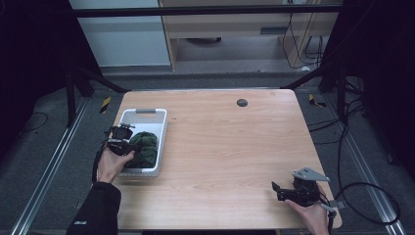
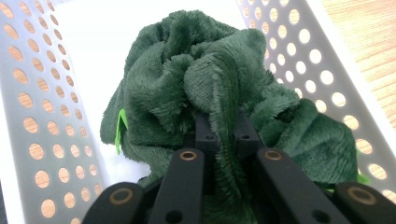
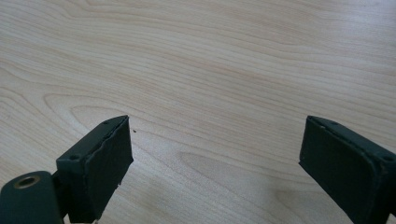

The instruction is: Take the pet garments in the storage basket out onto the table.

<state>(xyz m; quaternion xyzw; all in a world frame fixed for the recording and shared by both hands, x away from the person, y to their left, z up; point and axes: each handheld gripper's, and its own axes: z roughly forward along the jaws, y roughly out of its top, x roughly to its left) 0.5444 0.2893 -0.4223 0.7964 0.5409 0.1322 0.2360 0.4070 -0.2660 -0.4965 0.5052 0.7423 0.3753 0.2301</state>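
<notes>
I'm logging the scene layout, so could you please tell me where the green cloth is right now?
The green cloth lies bunched in the white perforated basket at the table's left side in the high view, pinched by the left gripper.

A light wooden table [image 1: 230, 147] with a plain grain stands on grey carpeted floor [image 1: 54, 161], with a small dark round cap [image 1: 242, 102] set into its far edge. Metal floor rails [image 1: 46, 171] run along both sides, marked with yellow-and-black tape [image 1: 105, 104]. Dark frame struts [image 1: 98, 78] rise at the far corners, and a black bar [image 1: 205, 11] crosses overhead. Beyond stand a pale wooden cabinet [image 1: 230, 29] and a white panel [image 1: 120, 34]. Black cables [image 1: 352, 147] trail across the floor at the right. The sides lie in deep shadow.
</notes>
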